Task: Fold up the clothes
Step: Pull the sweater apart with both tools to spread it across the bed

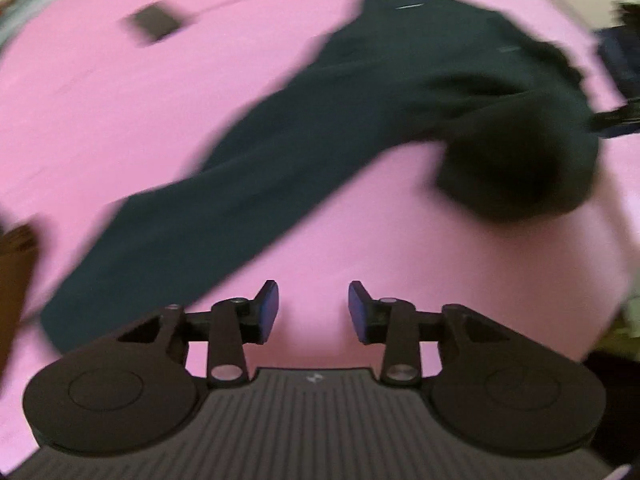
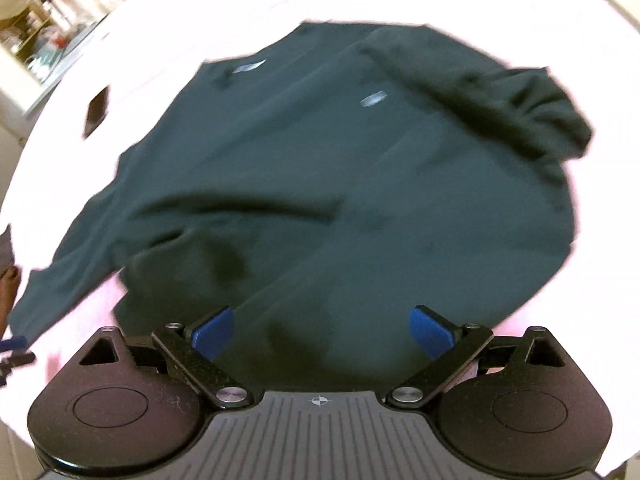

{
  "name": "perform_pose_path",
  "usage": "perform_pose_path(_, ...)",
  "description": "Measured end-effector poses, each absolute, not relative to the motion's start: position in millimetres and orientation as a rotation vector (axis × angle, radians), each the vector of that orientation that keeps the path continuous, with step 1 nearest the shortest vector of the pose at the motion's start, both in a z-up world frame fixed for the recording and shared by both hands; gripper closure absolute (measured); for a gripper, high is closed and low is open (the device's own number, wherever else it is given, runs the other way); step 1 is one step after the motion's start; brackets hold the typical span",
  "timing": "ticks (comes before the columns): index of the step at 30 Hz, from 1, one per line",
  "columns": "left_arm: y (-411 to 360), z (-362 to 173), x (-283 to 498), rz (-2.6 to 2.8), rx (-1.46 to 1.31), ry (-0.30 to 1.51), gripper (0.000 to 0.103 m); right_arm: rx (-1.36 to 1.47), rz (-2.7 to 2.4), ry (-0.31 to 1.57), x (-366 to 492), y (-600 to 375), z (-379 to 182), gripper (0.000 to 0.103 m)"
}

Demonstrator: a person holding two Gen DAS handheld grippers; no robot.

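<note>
A dark green long-sleeved garment (image 1: 304,136) lies spread on a pink sheet (image 1: 120,100). In the left wrist view one sleeve runs from the upper right down to the lower left, and the body bunches at the right. My left gripper (image 1: 313,312) is open above bare pink sheet, just right of the sleeve end, holding nothing. In the right wrist view the garment (image 2: 360,184) fills the middle, with a sleeve folded across its upper right. My right gripper (image 2: 320,334) is wide open over the garment's near edge, nothing between its blue pads (image 2: 214,334). Both views are motion-blurred.
A small dark flat object (image 1: 154,22) lies on the sheet beyond the garment, also seen as a dark object (image 2: 96,114) at the left. A brown piece of furniture (image 1: 14,280) stands at the left edge. Shelves with clutter (image 2: 36,36) show at the far left.
</note>
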State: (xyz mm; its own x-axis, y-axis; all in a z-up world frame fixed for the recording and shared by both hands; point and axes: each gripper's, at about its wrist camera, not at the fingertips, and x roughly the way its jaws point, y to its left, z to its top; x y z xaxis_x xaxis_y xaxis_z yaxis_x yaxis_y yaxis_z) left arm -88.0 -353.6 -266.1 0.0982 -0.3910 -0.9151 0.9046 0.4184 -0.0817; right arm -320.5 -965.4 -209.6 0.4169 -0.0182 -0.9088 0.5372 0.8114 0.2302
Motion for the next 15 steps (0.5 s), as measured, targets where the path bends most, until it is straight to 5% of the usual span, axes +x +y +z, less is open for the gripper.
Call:
perform_pose_path(4,-432.1,-293.2,-128.4,-1.227,0.646,1.003,0.049,0.472,-0.361,1.07,-308.9,-1011.6,-214.0,0.006)
perform_pose_path(8,-479.8,-329.0,-144.7,-1.222,0.732,1.069,0.048,0.265,-0.236,1.069,-279.5,-1044.4,-227.0,0.006)
perform_pose_path(11,-487.9,-339.4,-150.4,-1.186,0.765,1.105,0.059,0.195,-0.124,1.104,-259.8,-1067.9,-246.5,0.006)
perform_pose_path(12,-486.4,-334.9,-152.1,-1.174,0.764,1.119,0.084,0.194,-0.087,1.116,-255.1,-1075.6,-252.3,0.006)
perform_pose_path(13,-485.0,-330.5,-153.9,-1.163,0.763,1.133,0.101,0.205,-0.056,1.125,-252.1,-1082.4,-256.0,0.015)
perform_pose_path(14,-481.7,-324.6,-155.5,-1.151,0.754,1.15,0.101,0.215,-0.024,1.135,-249.1,-1089.3,-259.8,0.036)
perform_pose_path(15,-473.8,-315.4,-158.2,-1.139,0.741,1.162,0.101,0.225,0.002,1.144,-248.5,-1094.3,-261.3,0.092)
